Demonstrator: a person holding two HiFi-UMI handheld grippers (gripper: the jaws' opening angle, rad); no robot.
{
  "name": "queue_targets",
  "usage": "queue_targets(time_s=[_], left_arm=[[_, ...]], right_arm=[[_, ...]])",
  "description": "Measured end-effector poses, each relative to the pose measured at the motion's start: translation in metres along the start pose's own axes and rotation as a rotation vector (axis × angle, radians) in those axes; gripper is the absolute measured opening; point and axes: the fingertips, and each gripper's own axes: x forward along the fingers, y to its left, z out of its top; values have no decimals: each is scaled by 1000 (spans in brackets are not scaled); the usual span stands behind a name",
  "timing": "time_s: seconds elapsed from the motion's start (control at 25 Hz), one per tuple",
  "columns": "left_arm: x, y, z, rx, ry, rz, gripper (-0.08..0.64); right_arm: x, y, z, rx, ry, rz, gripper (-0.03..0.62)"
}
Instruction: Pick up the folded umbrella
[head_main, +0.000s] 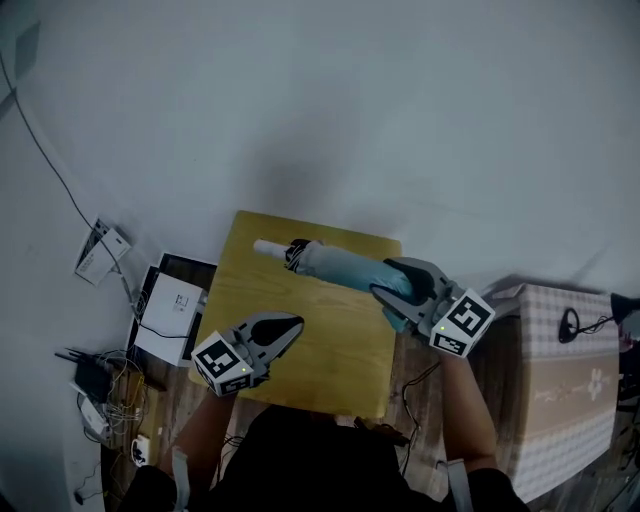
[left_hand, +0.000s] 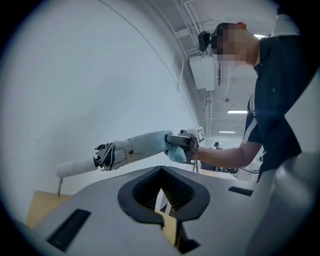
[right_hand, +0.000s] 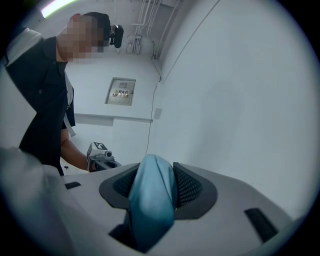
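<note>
The folded umbrella is light blue with a white handle. It hangs roughly level above the small wooden table. My right gripper is shut on the umbrella's blue fabric end, and in the right gripper view the cloth fills the gap of that gripper. The left gripper view shows the whole umbrella sticking out leftward from the right gripper. My left gripper hovers over the table's near left part, shut with nothing in it. It is apart from the umbrella.
A box under checked cloth stands right of the table. White boxes and tangled cables lie on the floor at the left. A white wall rises close behind the table, with a cable running down it.
</note>
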Motion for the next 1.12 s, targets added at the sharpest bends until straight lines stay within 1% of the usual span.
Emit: queue_targets(time_s=[0.12,0.24,0.44,0.56,0.64,0.72,0.88,1.04,1.12], left_arm=[[4,-30,0,31,2,-11,9],[7,-60,2,43,5,-4,9],[3,-112,-9,69,0,-16,9],[-4,-140,-13,72,14,-2,9],[-7,-151,-13,73,23,0,9],[-9,-163,-15,84,28,-14,9],[-19,-193,-15,98,34,-23,9],[-28,-205,-11,109,29,-41,9],[-32,-209,-10,105,26,-53,9]], right_arm=[[-29,18,0,26,-42,-18,198],[-55,40,-3,59,-77,-16,196],[-95,80,-15,109,-108,-17,195],[-117,102,-21,148,-133,-29,195],[-127,111,-23,167,-146,-38,194],[-134,119,-24,175,-154,-49,193],[-152,146,-26,189,-177,-67,193],[-152,169,-28,169,-165,-60,190],[-150,178,-31,179,-163,-67,190]])
